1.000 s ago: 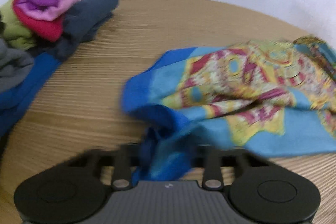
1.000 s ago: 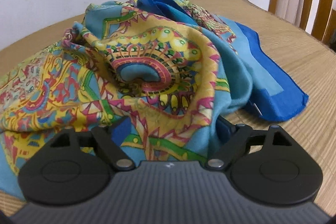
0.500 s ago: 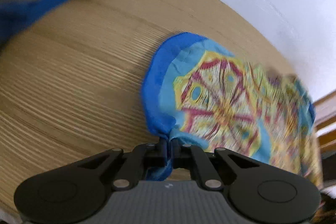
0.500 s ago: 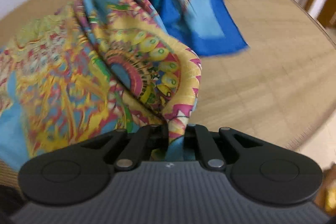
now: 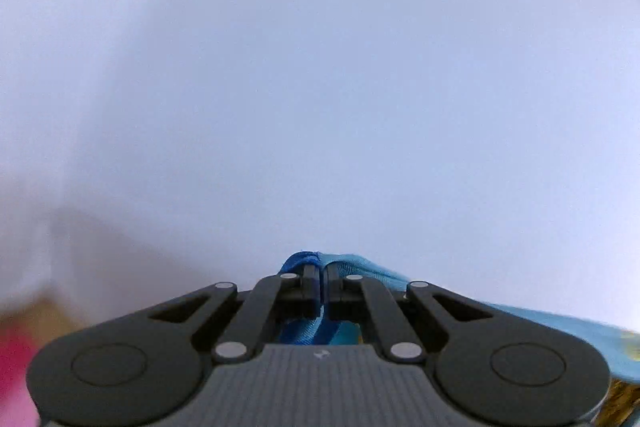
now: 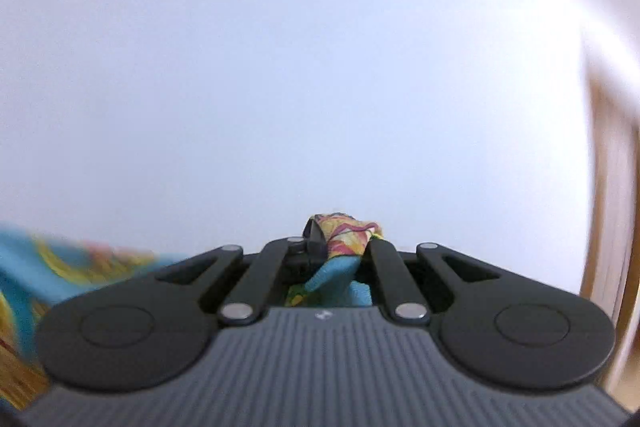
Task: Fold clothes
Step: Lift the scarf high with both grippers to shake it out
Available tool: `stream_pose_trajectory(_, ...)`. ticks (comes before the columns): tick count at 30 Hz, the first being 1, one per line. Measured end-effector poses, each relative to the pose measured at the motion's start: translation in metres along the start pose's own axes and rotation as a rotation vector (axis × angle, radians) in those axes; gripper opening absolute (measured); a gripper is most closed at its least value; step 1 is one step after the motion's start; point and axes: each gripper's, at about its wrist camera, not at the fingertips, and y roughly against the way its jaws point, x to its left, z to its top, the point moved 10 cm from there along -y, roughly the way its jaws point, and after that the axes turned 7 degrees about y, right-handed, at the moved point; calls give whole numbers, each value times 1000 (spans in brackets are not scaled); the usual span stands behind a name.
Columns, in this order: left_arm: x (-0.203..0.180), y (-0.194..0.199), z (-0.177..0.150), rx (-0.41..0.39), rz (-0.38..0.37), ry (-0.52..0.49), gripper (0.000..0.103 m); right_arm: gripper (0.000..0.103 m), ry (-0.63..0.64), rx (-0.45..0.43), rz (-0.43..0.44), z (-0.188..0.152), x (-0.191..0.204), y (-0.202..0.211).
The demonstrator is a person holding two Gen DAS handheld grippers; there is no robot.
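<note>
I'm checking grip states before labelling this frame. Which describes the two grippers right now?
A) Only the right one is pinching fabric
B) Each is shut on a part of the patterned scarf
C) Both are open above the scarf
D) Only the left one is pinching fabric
B: the left gripper clamps the patterned scarf by its blue edge, and the right gripper pinches a bunched yellow-and-pink part.

Blue-bordered patterned scarf — bunched, pinched at 2 points, hanging.
</note>
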Motion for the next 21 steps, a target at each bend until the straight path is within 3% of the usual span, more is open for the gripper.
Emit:
stream_pose_trajectory(1,-13,20,31,-53,-10,3,2,6,-6,-104,-29,44,-15,8)
stream_pose_trajectory(3,-28,54,66,-110,-9,-20,2,7,-2,-196,-20,92,-32,21)
stream_pose_trajectory(5,-28,80,75,-135,2,-61,2,7,57,-207,4,101,-38,33)
stream_pose_trajectory(7,-18,100,69,-135,12,-79,2,7,100,-171,62,83,-33,40)
stream_pose_trajectory(9,5,108,46,-97,32,-77,2,7,98,-96,133,46,-27,51)
stream_pose_trajectory(12,53,109,-9,26,74,-57,2,7,117,58,250,-30,-8,74)
stream_pose_trajectory(17,139,118,-132,193,215,-110,2,7,195,341,440,-171,36,148)
stream_pose_trajectory(21,209,143,-234,335,312,-105,2,7,208,544,512,-262,49,216)
